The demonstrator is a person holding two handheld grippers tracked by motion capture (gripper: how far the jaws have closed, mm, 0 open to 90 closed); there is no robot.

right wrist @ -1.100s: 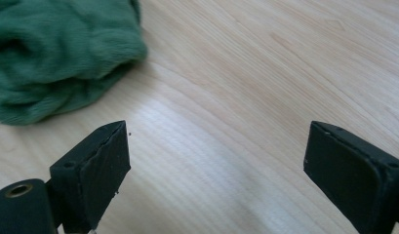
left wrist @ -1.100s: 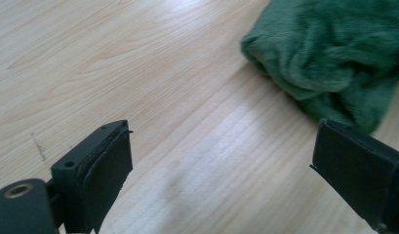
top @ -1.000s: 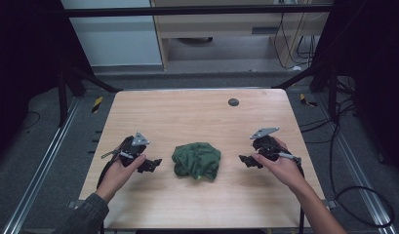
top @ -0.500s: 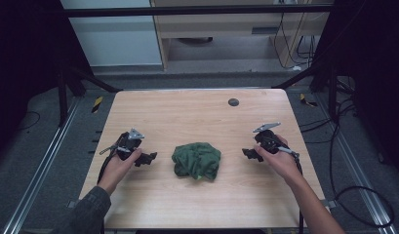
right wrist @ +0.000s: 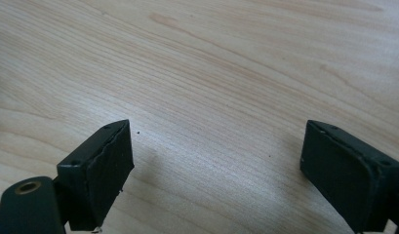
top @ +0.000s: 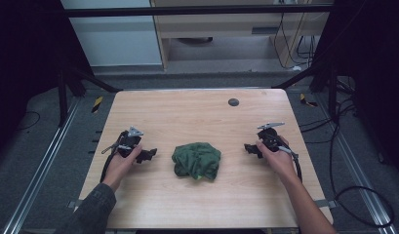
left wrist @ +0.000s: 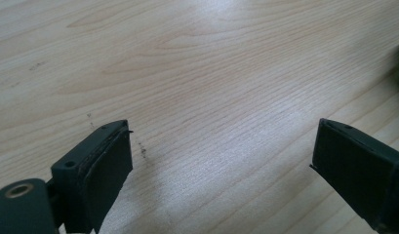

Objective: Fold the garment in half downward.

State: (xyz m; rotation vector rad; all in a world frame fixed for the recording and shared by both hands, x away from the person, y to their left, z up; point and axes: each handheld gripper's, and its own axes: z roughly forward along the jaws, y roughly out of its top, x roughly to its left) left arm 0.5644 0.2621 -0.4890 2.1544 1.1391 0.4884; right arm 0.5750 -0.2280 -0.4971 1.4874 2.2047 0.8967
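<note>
Near the table's [top: 138,105] left edge the left claw [top: 149,155] hangs spread wide, nothing between its jaws. The crumpled green cloth [top: 196,160] lies bunched mid-table, toward the near edge, untouched. Toward the right edge the right claw [top: 249,148] gapes empty too. Gripping and handling the cloth look yet to begin.

Surface: pale wood-grain surface [top: 197,112], rectangular, with a small dark round disc [top: 233,102] set near its far edge.
Floor: grey carpet [top: 36,146] around the surface, with metal rails [top: 41,168] running along both sides.
Tape: yellow-and-black striped pieces [top: 97,104] on the floor, left and right.
Cables: black cables [top: 353,190] looping on the floor at right.
Background: light cabinet [top: 124,44] beyond the far edge.
</note>
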